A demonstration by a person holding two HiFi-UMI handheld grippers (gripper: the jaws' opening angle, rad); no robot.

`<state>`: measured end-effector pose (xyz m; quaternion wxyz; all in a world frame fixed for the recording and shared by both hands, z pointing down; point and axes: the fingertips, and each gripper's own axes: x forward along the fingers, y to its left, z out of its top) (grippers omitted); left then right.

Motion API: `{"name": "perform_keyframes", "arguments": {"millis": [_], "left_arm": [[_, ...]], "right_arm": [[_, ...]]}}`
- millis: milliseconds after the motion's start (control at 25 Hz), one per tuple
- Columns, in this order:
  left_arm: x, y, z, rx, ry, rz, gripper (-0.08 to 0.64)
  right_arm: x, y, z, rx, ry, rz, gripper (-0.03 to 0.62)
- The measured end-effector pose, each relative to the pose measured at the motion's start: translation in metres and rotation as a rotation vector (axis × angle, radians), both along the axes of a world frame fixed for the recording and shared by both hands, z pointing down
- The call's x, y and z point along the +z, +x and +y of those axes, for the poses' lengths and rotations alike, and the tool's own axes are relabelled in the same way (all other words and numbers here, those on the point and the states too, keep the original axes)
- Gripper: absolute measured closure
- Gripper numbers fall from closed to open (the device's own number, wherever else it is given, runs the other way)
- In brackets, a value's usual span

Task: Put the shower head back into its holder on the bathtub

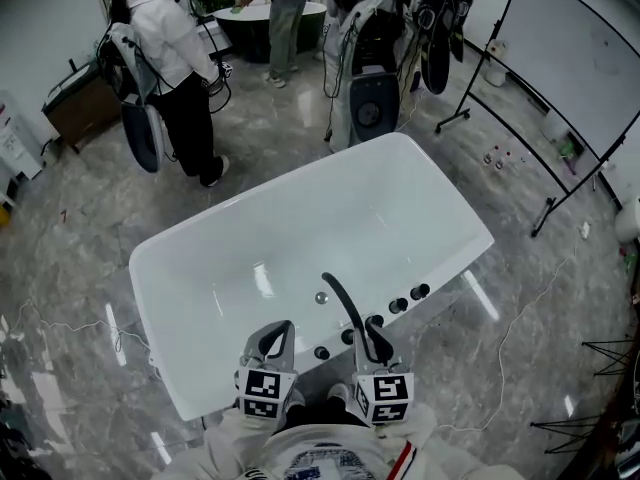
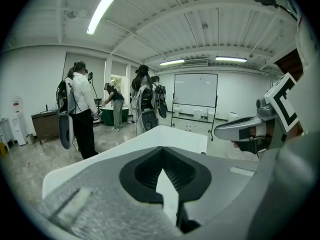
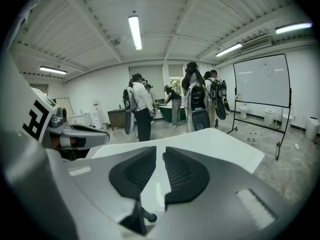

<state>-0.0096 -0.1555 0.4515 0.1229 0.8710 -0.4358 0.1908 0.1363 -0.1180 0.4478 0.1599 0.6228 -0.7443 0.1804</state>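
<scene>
Looking down, I see the white bathtub (image 1: pixel 410 203) with the black shower head (image 1: pixel 343 303) arching from its near rim, apparently seated. Probably rigid, light and slick; I'd grip its handle. Left gripper (image 2: pixel 162 153) is closed, empty; right gripper (image 3: pixel 160 159) slightly parted, empty.

glossy grey marble-look floor (image 1: pixel 80 258) carries the lot. white bathtub (image 1: pixel 300 233) stands mid-room, set diagonal. behind it, ppl (image 1: pixel 185 88) standing w/ backpack rigs. a dark tub (image 1: pixel 250 26) at the far end, partly hidden by them. brown cabinet (image 1: pixel 75 103) far left. whiteboard (image 1: pixel 575 48) on a black frame stands to the right, w/ a few small bottles (image 1: pixel 500 155) near its feet.
</scene>
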Motion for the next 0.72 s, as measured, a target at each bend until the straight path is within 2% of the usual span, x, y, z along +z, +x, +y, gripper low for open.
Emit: {"name": "perform_keyframes", "arguments": {"millis": [160,400,720], "left_arm": [[-0.031,0.007,-0.005,0.007,0.049,0.017,0.56],[-0.08,0.005,-0.016,-0.001,0.145,0.041,0.56],[-0.117,0.007,-0.015,-0.004,0.211,0.084,0.56]], "right_arm": [[-0.029,0.003,-0.011,0.003,0.062,0.01,0.534],[-0.076,0.006,-0.024,0.014,0.151,-0.027,0.545],[-0.11,-0.001,-0.025,0.003,0.227,-0.021,0.558]]}}
